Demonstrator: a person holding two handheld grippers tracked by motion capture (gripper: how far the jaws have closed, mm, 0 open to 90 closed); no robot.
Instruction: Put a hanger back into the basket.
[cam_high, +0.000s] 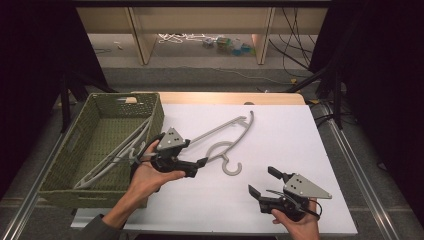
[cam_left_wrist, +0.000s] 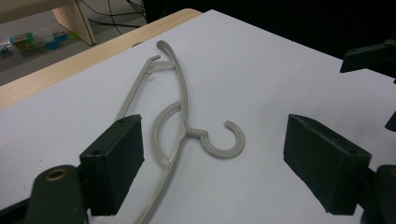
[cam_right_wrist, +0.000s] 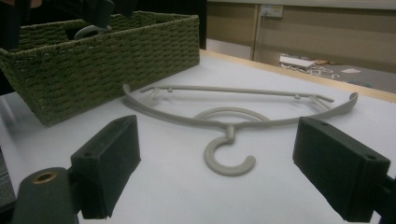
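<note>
Black blocky left gripper (cam_left_wrist: 212, 163) jaws gape over smooth curved grey hanger (cam_left_wrist: 180, 116).

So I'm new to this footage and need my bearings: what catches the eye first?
A grey hanger lies flat on the white table, hook toward the person. The left gripper hovers open by its near arm. At the table's left edge stands a green basket with more hangers in it; the right gripper waits open at the near right.

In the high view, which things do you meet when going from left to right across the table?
Green woven basket → left gripper → grey hanger on the white sheet → right gripper.
</note>
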